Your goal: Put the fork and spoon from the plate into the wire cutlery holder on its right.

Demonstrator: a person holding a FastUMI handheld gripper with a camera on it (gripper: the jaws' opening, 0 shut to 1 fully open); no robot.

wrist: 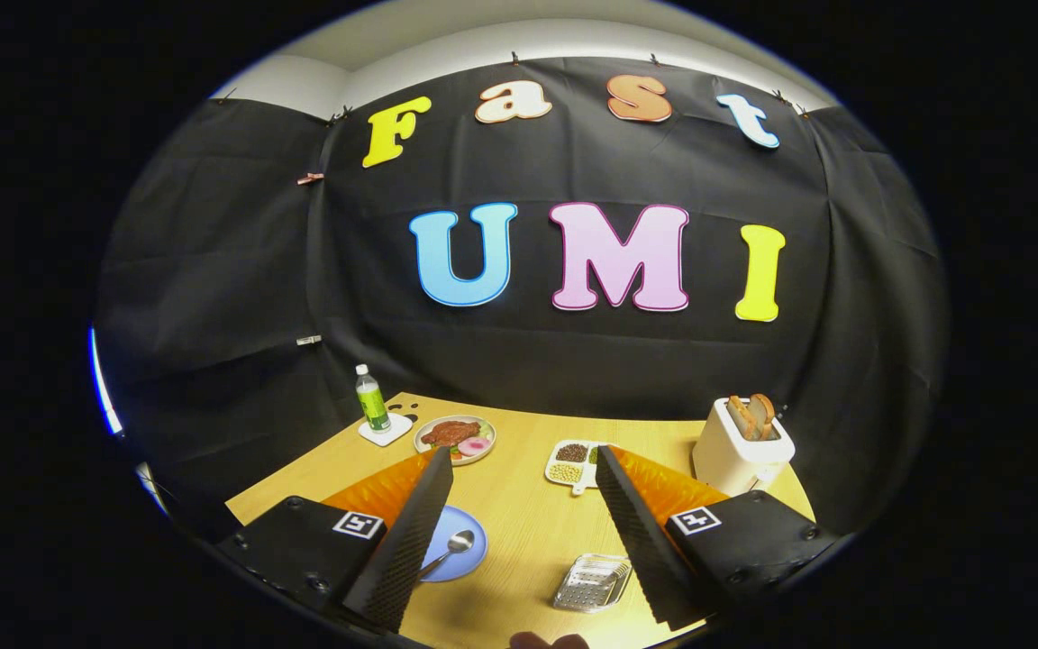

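My gripper [523,464] is open and raised above the wooden table [519,514], its two fingers spread wide with nothing between them. Beneath the left finger [411,541] lies a blue plate [465,550], partly hidden by that finger. A metal spoon [451,547] rests on the plate, bowl toward the far side, handle running under the finger. I cannot make out a fork. The wire cutlery holder [593,583] sits on the table to the right of the plate, close to the right finger [641,532].
Beyond the fingers stand a green bottle [372,399] on a white coaster, a plate of toy food [454,438], a white divided dish of beans [570,462] and a white toaster [740,446] with bread slices. A fingertip [548,641] shows at the near table edge.
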